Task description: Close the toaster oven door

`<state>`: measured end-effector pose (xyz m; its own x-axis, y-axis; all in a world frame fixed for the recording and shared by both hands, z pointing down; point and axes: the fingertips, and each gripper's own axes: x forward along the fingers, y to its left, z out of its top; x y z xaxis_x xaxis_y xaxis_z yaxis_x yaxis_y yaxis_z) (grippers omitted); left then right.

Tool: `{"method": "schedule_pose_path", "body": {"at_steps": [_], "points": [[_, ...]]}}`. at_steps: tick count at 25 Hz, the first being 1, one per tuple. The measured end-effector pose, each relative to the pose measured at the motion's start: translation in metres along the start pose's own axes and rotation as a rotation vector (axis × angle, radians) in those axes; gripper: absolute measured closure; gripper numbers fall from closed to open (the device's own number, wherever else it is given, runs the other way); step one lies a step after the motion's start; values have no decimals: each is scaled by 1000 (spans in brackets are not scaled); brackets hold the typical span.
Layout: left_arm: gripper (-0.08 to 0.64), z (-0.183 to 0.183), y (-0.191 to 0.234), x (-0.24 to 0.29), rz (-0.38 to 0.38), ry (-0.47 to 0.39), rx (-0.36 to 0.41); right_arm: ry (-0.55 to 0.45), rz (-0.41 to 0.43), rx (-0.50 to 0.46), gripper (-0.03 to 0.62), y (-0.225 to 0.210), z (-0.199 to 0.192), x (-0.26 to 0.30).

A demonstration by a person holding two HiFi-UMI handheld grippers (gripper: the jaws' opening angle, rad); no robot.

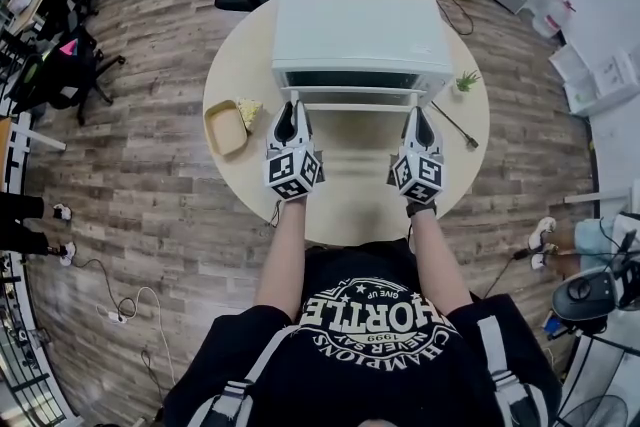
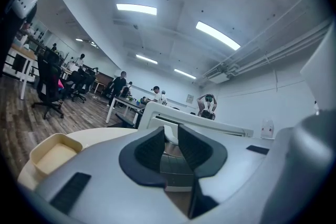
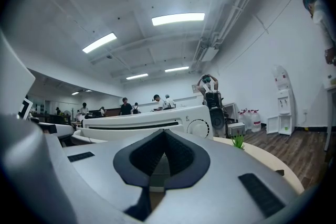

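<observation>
Left gripper view shows the left gripper (image 2: 170, 134) with its jaws partly apart. The near left corner of the door (image 1: 352, 100) shows in the gap just past the tips, and nothing looks pinched. The right gripper (image 3: 163, 136) has its jaws brought together, with nothing between them, and sits at the door's right corner. The door hangs open from the front of the toaster oven (image 1: 360, 30), which stands at the far side of the round worktop (image 1: 350, 205). It lies straight ahead of both grippers, and its long edge runs crosswise from one gripper to the other, so neither hand is nearer. Both forearms reach forward side by side, with the grippers held level and pointing at the oven. As I judge it, closing means lifting that front edge up and away toward the oven's opening.
</observation>
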<state>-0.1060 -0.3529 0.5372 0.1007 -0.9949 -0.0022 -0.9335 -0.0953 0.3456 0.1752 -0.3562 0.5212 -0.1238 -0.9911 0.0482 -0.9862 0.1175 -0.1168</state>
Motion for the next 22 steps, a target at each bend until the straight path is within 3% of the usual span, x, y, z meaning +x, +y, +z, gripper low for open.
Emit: {"method": "schedule_pose_path", "body": {"at_steps": [15, 16, 18, 19, 21, 22], "points": [[460, 7, 3, 18, -12, -12, -30, -15, 13, -11, 572, 1, 6, 17], [460, 8, 3, 20, -13, -9, -38, 56, 21, -19, 572, 2, -8, 19], [460, 10, 4, 25, -6, -8, -36, 347, 37, 8, 572, 3, -74, 20], [460, 12, 4, 26, 3, -12, -19, 470, 16, 65, 574, 0, -112, 13], [462, 12, 1, 25, 13, -18, 14, 572, -36, 174, 574, -4, -167, -15], [462, 13, -1, 25, 6, -16, 19, 595, -23, 174, 574, 1, -185, -29]]}}
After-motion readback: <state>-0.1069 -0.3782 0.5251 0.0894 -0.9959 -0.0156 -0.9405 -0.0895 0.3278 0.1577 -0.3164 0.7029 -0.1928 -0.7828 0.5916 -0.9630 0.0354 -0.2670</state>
